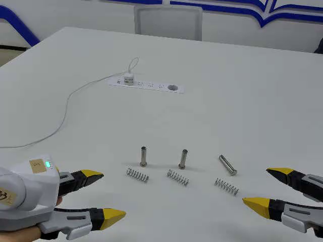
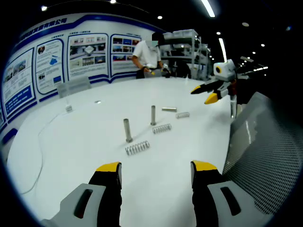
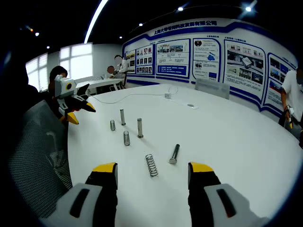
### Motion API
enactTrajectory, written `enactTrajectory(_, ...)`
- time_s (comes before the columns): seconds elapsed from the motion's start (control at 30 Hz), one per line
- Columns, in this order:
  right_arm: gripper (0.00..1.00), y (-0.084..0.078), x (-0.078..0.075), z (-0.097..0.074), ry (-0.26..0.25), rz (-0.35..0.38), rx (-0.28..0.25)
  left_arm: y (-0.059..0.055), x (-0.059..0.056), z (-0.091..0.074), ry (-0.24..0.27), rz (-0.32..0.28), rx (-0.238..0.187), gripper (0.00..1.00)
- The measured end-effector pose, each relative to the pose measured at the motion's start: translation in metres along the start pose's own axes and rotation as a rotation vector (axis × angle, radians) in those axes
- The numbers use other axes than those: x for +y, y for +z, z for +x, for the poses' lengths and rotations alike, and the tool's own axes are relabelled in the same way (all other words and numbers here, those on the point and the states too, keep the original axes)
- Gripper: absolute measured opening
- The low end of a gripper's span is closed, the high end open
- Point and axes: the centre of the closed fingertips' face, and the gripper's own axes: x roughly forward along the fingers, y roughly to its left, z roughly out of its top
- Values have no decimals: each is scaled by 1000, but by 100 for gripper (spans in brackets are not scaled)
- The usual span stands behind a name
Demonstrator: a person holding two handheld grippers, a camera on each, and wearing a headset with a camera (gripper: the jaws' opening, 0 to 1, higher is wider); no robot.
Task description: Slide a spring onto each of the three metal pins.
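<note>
my table (image 1: 242,101) looks smooth, matt white. the pins (image 1: 182,159) are bright polished metal with a sheen; the springs (image 1: 177,177) are thin coiled metal wire, duller. my left gripper (image 1: 112,194) and right gripper (image 1: 256,186) have yellow-and-black plastic tips on pale grey plastic bodies. the power strip (image 1: 151,85) is white plastic.

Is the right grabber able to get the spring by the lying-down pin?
Probably yes. The right gripper is open, and only bare table lies between it and that spring beside the tipped pin.
</note>
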Motion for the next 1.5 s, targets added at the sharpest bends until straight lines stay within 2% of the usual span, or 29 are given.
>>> enactTrajectory(0.63, 59, 3, -3, 0, -8, 13, 0, -1, -1, 0, 2, -4, 7, 60)
enactTrajectory(0.93, 57, -1, -4, 1, -8, 32, 20, -2, -1, 0, 3, -4, 10, 60)
enactTrajectory(1.17, 50, 8, -12, 5, -30, 55, 27, -1, 0, 0, 6, -6, 3, 60)
enactTrajectory(1.33, 46, 12, -12, 11, -30, 50, 52, 0, 0, 0, 5, -7, -3, 60)
enactTrajectory(1.5, 40, 18, -20, 16, -49, 49, 79, 0, -1, 0, -1, 1, -1, 60)
